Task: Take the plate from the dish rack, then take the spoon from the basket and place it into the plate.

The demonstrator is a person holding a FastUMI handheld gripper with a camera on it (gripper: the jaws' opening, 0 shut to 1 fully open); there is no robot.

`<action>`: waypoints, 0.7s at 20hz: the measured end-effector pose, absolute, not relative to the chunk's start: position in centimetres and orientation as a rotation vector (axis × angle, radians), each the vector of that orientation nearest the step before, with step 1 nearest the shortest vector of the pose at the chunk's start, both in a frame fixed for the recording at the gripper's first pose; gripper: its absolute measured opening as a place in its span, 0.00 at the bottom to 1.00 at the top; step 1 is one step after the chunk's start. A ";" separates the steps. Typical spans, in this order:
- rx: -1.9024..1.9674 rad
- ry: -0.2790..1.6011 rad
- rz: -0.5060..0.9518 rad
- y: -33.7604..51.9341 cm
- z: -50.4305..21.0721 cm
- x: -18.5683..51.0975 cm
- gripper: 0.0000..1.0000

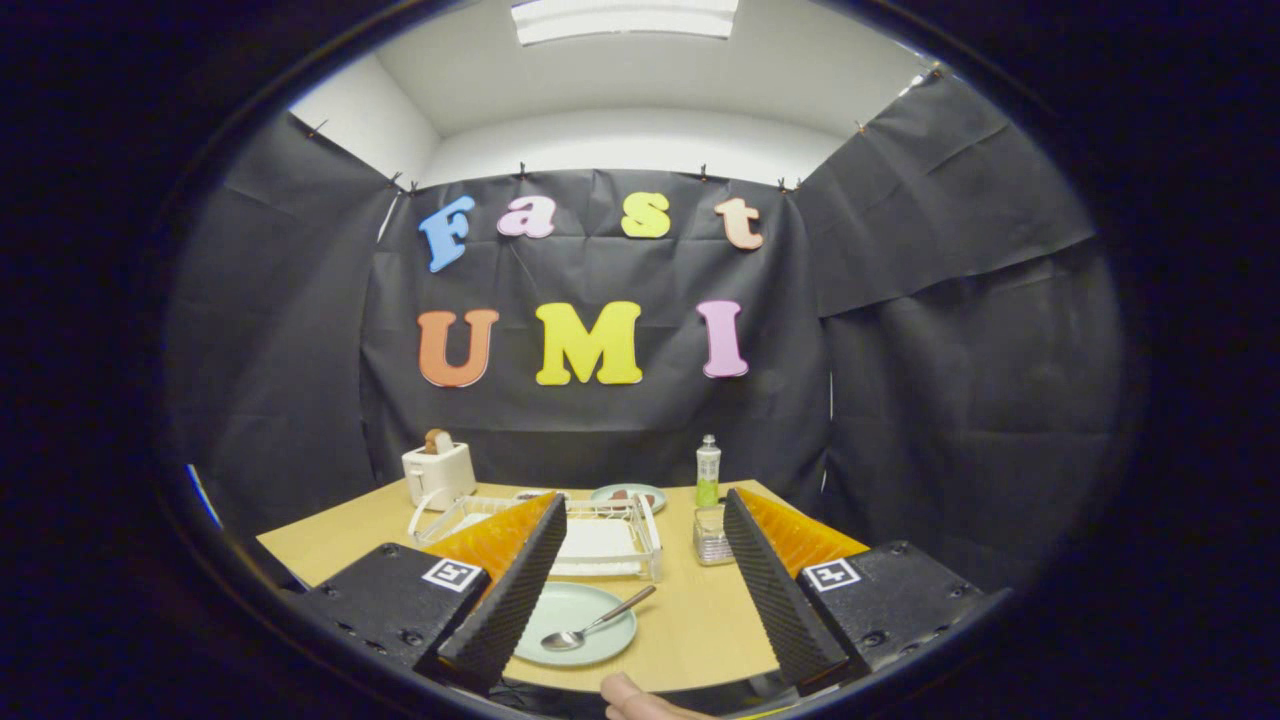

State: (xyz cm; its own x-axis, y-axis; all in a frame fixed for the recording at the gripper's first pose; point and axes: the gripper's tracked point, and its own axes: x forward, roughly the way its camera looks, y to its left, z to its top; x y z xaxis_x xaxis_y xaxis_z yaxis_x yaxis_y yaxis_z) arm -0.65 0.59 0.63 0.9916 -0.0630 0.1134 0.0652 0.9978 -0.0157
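claw (640, 600) wide open, nothing gripped, both fingers (510, 590) angled forward and apart. fingertip of a hand (640, 703) just behind them.

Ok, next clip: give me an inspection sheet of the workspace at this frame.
Surface: tan table.
Job's things: plate lies flat on the table between the fingers; spoon rests in it, handle over the rim. White dish rack stands beyond.
Clutter: toaster, second plate, bottle, clear basket.
Grippers: gripper open, holding nothing.
Cables: nothing seen.
Surroundings: black cloth walls, ceiling light; a fingertip at the near table edge.
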 end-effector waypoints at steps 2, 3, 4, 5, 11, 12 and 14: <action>-0.026 -0.103 -0.032 1.3 0.6 -0.8 1.00; -0.028 -0.100 -0.021 1.3 0.6 -0.9 1.00; -0.026 -0.103 -0.023 1.1 0.8 -0.9 1.00; -0.026 -0.103 -0.032 0.9 0.8 -0.7 1.00; -0.022 -0.093 -0.046 0.7 0.6 -0.3 1.00; -0.024 -0.089 -0.052 0.5 0.5 -0.1 1.00; -0.022 -0.086 -0.052 0.5 0.4 0.1 1.00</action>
State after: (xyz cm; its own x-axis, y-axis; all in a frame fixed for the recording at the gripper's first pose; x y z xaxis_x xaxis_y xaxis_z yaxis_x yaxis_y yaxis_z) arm 0.14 0.48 0.42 0.9949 -0.0513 0.0865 0.0532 0.9984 -0.0199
